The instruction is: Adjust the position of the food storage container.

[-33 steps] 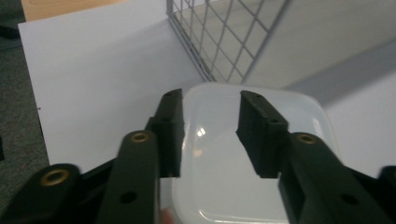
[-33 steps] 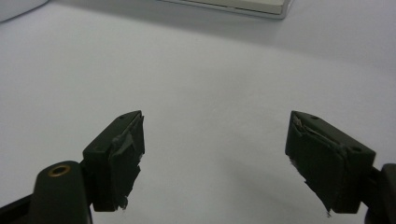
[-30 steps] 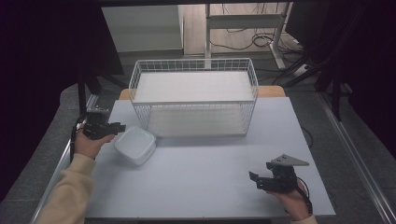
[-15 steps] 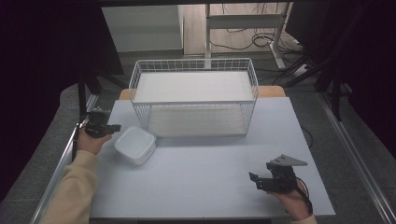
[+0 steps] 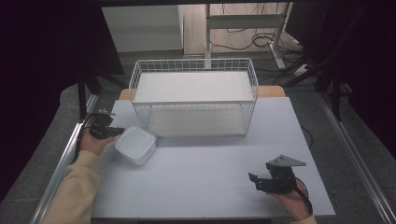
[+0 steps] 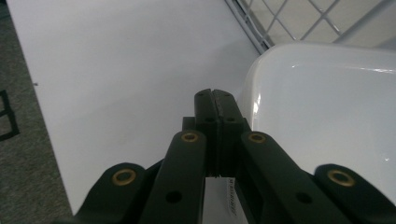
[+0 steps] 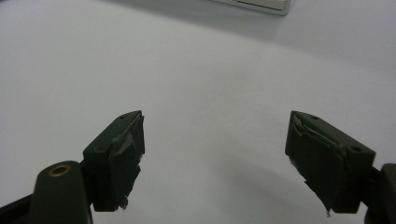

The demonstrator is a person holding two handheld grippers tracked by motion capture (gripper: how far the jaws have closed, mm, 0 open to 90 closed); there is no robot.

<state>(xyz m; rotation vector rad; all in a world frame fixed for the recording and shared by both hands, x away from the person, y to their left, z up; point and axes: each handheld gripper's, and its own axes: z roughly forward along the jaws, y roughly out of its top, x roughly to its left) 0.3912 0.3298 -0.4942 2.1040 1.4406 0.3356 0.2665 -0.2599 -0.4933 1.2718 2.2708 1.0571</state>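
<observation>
Since the earlier high view, the left gripper (image 5: pixel 108 131) has been lowered toward the table (image 5: pixel 205 177) and brought up against the left edge of the bowl (image 5: pixel 135 143), and its jaws have just been closing. In the left gripper view they are pressed together with no gap between the pads, and the bowl (image 6: pixel 327 107) lies just to their right; nothing can be seen between them, so whether a thin part of the rim is pinched cannot be told. The closed jaws beside the rim suggest either a grip on the lip that has slipped past it, or a nudge being prepared against the bowl's side. The bowl sits upright on the table, near its left edge and just in front of the left front corner of the wire basket (image 5: pixel 194 100), apart from the mesh; from there only a short lift over the basket's front wall would be needed, which is probably why the bowl is handled by the nearer hand. The right gripper (image 5: pixel 261 181) is rested low at the right front of the table, well apart from the bowl, with its jaws spread wide over bare table in the right gripper view; it appears to be kept out of the way and ready.
</observation>
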